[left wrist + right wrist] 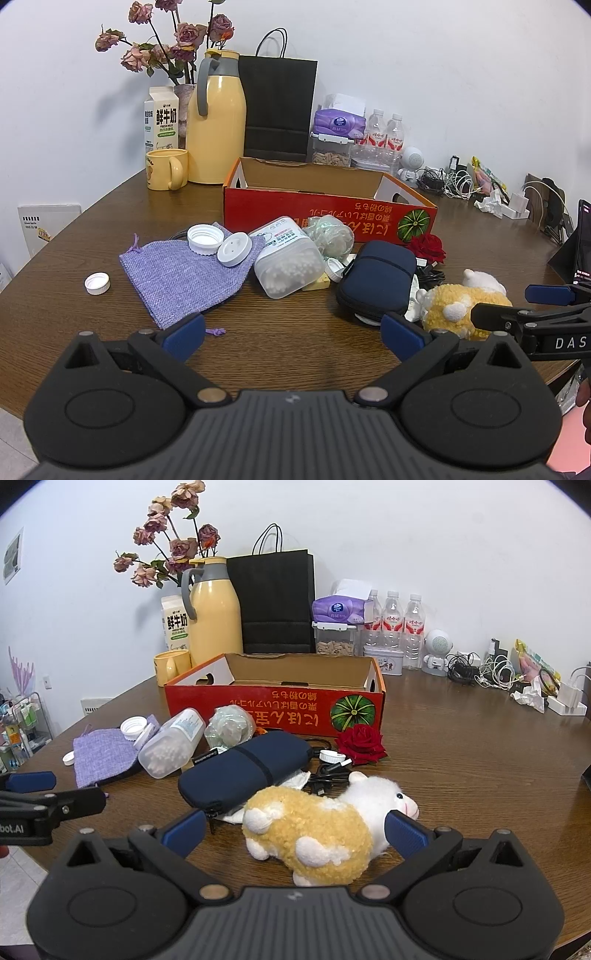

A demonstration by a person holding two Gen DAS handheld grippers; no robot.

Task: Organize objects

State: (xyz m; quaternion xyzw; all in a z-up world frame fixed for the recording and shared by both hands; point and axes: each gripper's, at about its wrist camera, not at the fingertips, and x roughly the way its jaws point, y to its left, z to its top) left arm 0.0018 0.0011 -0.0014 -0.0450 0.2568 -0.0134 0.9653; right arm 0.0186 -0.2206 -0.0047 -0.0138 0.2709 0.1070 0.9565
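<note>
Hovering over the table (461, 775), we hold our right gripper (295, 829) spread wide; the plush sheep (317, 827) lies between its fingers, ungripped. Our left gripper (293, 338) gapes empty, with the purple pouch (184, 277) just ahead.

- Bright, even indoor light; colours read clearly in both views.
- Soft shadows fall on the wall (74, 92) behind the flowers (166, 40).
- Mild sheen on the worktop (480, 768).
- Strong fisheye bending; dark vignette at the picture corners.
- Focus is sharp throughout.
</note>
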